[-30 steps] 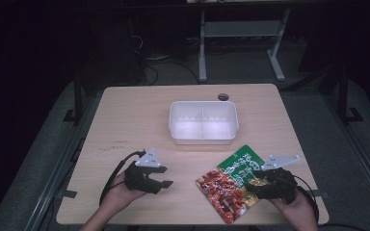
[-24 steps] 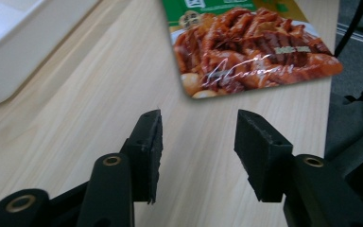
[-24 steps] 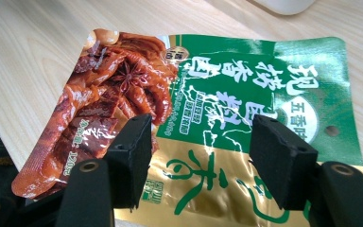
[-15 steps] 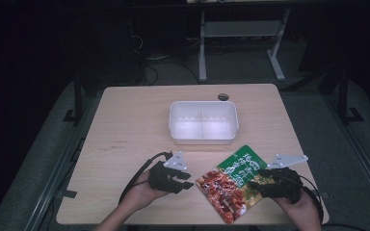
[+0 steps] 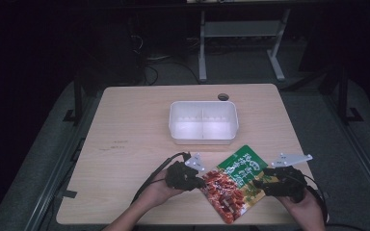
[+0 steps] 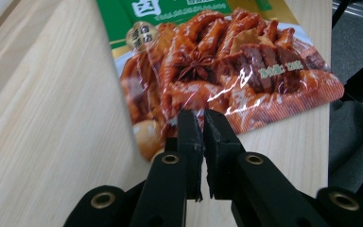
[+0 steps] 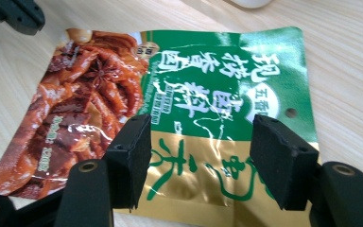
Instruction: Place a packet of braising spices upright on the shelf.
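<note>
**Two grippers close in on a glossy snack pouch at the table's near edge**

A sealed food pouch (image 5: 233, 182), green and gold at one end and printed with braised meat at the other, lies flat on the wooden table (image 5: 135, 125) near its front edge, just this side of a white two-compartment tray (image 5: 203, 121). The left gripper (image 5: 197, 181) has just been closing, and in the left gripper view its jaws stand almost together, pinching the thin sealed border of the pouch (image 6: 217, 56) at its red end. The right gripper (image 5: 259, 183) stands with jaws wide apart over the gold end of the pouch (image 7: 189, 94), its pads clear of the film.

The pouch looks light and limp, a slick laminated foil that creases and glints under the lamp. It would likely sag if lifted by one corner and could slide out of a shallow pinch. The flat seams along the edges seem the soundest hold, since the filled middle is lumpy and the contents could be crushed by a hard squeeze there.
</note>
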Demonstrator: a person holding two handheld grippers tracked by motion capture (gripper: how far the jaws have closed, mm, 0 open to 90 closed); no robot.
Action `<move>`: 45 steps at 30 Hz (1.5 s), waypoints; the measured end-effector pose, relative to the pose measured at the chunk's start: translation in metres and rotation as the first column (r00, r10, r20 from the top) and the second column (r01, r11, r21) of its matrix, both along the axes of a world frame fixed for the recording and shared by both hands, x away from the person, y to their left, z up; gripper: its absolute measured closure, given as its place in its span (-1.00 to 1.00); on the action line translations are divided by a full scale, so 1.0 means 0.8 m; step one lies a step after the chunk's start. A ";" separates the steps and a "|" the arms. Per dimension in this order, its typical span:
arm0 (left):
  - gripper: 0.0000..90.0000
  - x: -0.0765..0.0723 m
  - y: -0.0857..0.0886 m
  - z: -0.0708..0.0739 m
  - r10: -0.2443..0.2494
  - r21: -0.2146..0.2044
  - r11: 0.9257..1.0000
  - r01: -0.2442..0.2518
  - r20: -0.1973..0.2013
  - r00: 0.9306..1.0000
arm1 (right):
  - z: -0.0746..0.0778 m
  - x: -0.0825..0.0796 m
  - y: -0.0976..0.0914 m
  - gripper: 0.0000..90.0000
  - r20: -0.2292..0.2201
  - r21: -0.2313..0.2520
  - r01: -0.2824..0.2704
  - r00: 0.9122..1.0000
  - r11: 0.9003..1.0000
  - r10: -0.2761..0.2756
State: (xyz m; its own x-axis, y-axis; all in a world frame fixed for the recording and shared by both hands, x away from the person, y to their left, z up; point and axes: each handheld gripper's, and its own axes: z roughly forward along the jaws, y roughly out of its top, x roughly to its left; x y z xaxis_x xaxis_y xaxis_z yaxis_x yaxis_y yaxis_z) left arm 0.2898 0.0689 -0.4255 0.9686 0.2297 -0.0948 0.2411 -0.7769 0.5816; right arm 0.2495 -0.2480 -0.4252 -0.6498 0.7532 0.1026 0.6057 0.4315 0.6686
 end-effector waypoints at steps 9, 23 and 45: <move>0.95 0.001 -0.024 -0.007 -0.032 0.027 0.999 0.032 -0.005 0.999 | -0.004 0.008 -0.023 -0.14 -0.021 -0.008 0.098 0.995 0.995 -0.098; 0.94 0.001 -0.039 -0.024 -0.047 0.099 0.994 0.048 -0.012 0.999 | -0.025 0.025 -0.056 -0.13 -0.118 -0.019 0.203 0.972 0.979 -0.203; 0.92 0.001 -0.041 -0.026 -0.044 0.097 0.994 0.046 -0.021 0.999 | -0.025 0.022 -0.059 0.12 -0.192 0.077 0.178 0.968 0.981 -0.161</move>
State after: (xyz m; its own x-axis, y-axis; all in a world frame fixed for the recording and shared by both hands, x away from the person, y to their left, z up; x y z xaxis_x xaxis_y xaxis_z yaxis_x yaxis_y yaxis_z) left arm 0.2906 0.0363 -0.4465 0.9764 0.1951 -0.0927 0.2151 -0.8401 0.4980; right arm 0.2672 -0.2952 -0.4452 -0.4767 0.8322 0.2833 0.7812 0.2532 0.5707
